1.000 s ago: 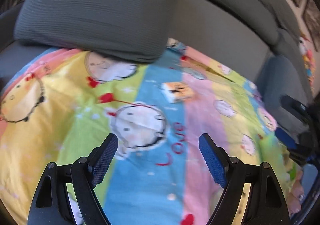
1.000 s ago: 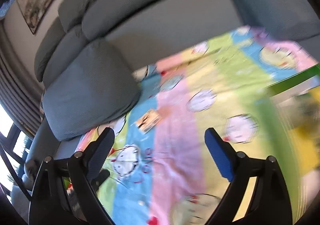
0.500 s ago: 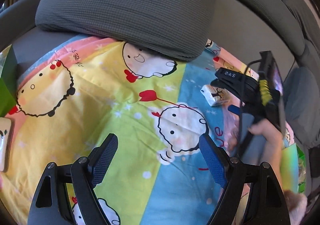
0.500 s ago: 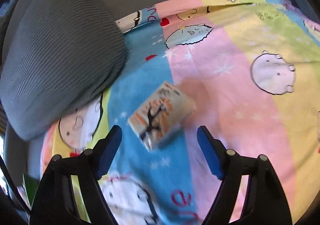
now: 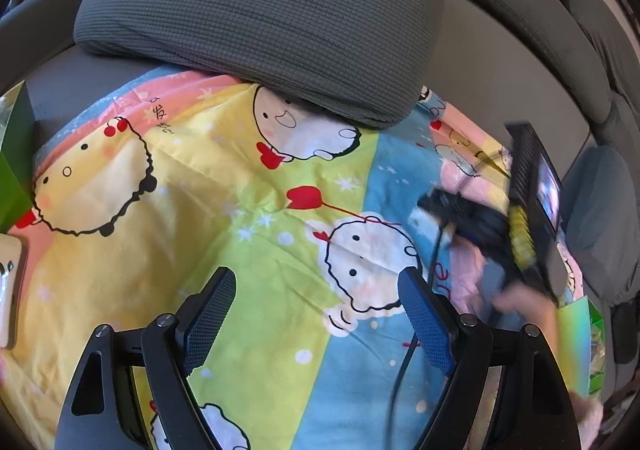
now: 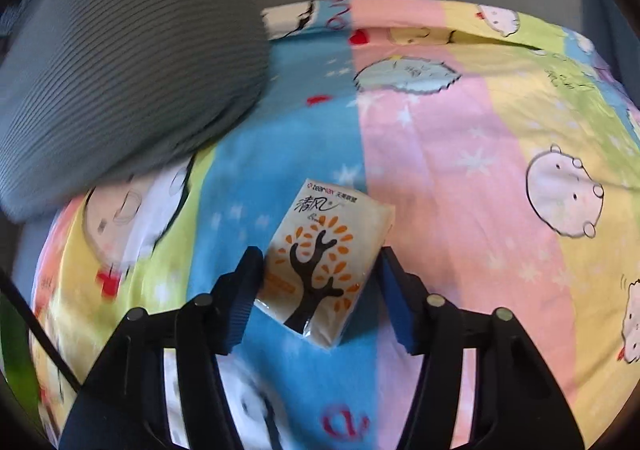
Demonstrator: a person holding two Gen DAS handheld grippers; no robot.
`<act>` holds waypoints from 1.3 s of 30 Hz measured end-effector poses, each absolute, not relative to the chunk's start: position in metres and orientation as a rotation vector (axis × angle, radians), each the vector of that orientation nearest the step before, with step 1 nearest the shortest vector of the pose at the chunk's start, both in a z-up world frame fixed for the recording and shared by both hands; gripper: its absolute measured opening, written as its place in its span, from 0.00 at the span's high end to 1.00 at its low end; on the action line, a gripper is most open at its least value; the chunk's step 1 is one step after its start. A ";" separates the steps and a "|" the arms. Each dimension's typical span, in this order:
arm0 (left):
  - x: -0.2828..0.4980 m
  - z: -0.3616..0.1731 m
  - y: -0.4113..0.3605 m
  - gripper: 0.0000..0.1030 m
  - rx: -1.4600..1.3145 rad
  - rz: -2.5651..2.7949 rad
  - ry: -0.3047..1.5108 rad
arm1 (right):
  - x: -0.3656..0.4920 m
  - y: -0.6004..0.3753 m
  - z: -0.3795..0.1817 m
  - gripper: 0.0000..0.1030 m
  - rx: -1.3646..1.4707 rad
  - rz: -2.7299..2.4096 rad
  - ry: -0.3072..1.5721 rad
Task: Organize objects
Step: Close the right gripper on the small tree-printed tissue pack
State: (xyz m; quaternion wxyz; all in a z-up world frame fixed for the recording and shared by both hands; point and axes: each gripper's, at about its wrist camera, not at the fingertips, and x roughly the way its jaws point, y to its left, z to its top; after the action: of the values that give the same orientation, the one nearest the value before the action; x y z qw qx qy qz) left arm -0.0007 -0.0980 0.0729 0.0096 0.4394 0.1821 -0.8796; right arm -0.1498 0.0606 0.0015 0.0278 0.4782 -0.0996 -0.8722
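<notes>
A small tissue pack, cream with a black tree and orange leaves, lies on the striped cartoon sheet. My right gripper is open and straddles the pack, one finger at each long side, the left finger at its edge. In the left wrist view the right gripper shows at the right, blurred, over the pack, which is mostly hidden. My left gripper is open and empty above the sheet.
A grey sofa cushion lies on the sheet's far edge; it also shows in the right wrist view. Grey sofa backrest behind. A green box and a pale object sit at the left edge.
My right gripper has come down over the tissue pack, so the pack now lies between its fingers. My left gripper has held nearly still over the sheet.
</notes>
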 end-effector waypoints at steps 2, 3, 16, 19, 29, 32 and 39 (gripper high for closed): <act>0.000 0.073 -0.096 0.19 1.375 -2.750 0.563 | -0.132 0.070 0.004 0.46 1.492 -2.629 -0.284; 0.001 0.072 -0.095 0.19 1.378 -2.751 0.561 | -0.119 0.075 0.006 0.46 1.501 -2.591 -0.262; 0.008 0.064 -0.060 0.19 1.491 -2.822 0.529 | 0.009 0.152 0.021 0.42 1.622 -2.410 -0.119; 0.013 0.067 -0.046 0.19 1.533 -2.888 0.537 | 0.024 0.175 0.044 0.35 1.516 -2.505 -0.196; 0.022 0.065 0.007 0.19 1.710 -3.000 0.460 | 0.079 0.236 0.091 0.25 1.178 -2.742 -0.424; 0.022 0.057 0.027 0.19 1.806 -3.001 0.439 | 0.077 0.237 0.075 0.34 1.224 -2.670 -0.511; 0.024 0.038 0.066 0.19 1.990 -2.966 0.361 | 0.054 0.211 0.038 0.58 1.429 -2.520 -0.633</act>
State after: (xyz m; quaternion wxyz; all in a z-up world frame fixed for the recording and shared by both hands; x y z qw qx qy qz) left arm 0.0242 0.0663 0.0380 -0.2223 0.5405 0.0980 -0.8055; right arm 0.0541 0.2108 0.0382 0.0880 0.4801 -0.2126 -0.8465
